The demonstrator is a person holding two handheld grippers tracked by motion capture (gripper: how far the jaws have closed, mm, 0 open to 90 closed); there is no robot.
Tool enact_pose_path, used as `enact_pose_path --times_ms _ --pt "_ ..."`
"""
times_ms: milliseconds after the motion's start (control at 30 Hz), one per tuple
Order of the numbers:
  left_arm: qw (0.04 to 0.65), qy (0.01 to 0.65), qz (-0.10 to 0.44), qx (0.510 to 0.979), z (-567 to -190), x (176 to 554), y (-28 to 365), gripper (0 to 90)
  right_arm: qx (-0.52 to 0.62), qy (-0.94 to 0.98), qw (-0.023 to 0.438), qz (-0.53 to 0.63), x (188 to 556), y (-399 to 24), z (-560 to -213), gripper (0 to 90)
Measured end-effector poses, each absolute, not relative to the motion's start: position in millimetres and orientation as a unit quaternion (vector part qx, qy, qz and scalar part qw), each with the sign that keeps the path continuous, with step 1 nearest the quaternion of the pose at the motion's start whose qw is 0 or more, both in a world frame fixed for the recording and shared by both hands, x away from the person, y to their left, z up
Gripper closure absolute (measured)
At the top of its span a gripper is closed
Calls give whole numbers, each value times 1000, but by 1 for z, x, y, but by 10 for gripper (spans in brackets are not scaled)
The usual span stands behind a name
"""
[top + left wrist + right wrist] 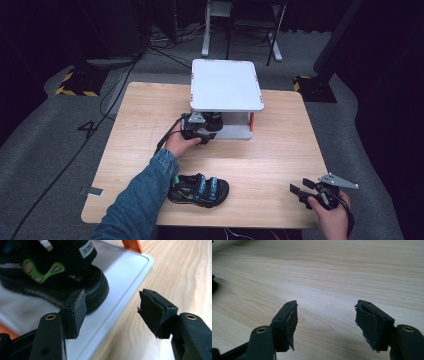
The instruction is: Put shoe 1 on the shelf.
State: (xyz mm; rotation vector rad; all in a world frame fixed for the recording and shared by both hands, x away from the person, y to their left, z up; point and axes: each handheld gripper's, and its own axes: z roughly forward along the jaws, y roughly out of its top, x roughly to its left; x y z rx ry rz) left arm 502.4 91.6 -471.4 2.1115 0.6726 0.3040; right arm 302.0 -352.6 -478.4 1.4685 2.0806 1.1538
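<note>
From the high view, the left hand-held gripper (200,131) is stretched forward on a denim-sleeved arm, its tip at the lower tray of the white two-tier shelf (227,85). A second black sandal (199,190) lies on the tabletop (280,155), behind that gripper beside the forearm. The right hand-held gripper (299,189) hovers low at the near right edge, pointing left.

Left gripper view: jaws spread, nothing pinched, a black sandal with green trim (52,275) on the white tray (125,267) just ahead of the left pad.

Right gripper view: right hand-held gripper (325,320) spread wide over bare wood.
</note>
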Motion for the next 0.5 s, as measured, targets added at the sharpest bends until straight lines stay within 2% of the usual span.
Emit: enact_pose_path --times_ms 33,67,100,333,500 --pt "414 302 97 853 -467 497 95 346 513 734 171 410 306 -351 -477 346" --pt "402 301 96 860 -464 494 98 354 511 736 169 410 308 -349 -476 346" --pt "423 297 112 849 -462 484 105 373 508 738 169 412 310 -348 -475 346" --pt "423 321 116 840 -442 457 129 358 487 747 165 421 327 -336 -470 345" --pt "422 362 134 820 -419 425 157 355 466 756 158 432 343 -320 -464 345"
